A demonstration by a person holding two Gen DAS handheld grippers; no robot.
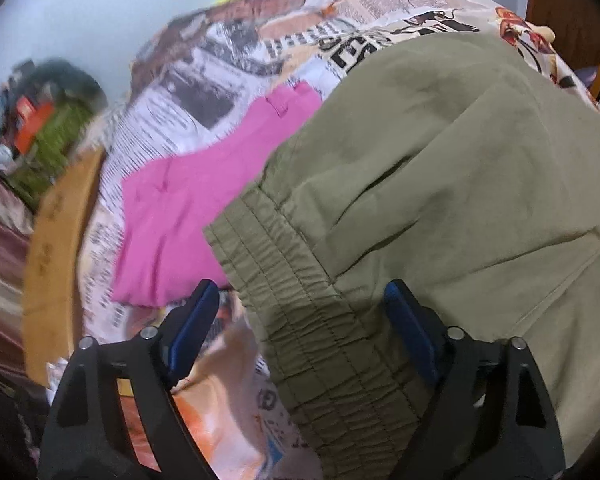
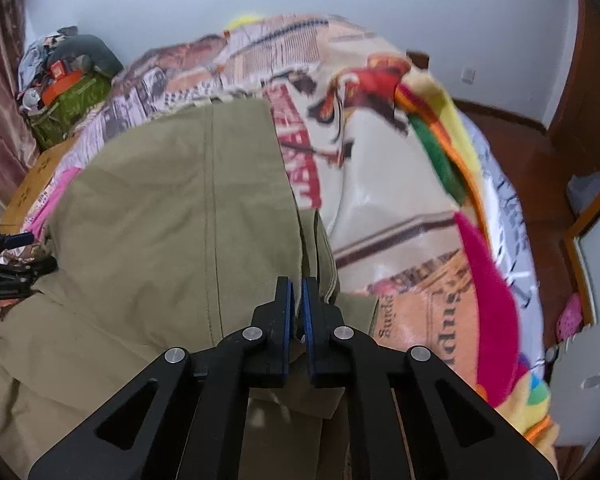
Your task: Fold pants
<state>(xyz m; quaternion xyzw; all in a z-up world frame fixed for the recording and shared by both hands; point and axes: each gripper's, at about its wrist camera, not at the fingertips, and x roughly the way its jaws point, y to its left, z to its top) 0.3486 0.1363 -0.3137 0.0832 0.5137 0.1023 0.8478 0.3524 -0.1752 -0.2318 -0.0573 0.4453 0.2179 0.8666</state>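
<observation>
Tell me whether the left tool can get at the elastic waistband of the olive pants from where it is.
Probably yes. The left tool is open, and the olive pants' waistband already lies between its fingers with nothing over it; the pink garment lies off to the side.

A: Pants?
B: Plain olive.
A: Upper left of them?
B: Pink garment, on a newsprint-patterned sheet. At right, a rainbow-striped blanket.

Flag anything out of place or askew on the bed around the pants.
The olive pants lie rumpled, their elastic waistband slanting between the open left gripper. A pink garment lies partly under them. The right gripper is pinching the pants' edge.
</observation>
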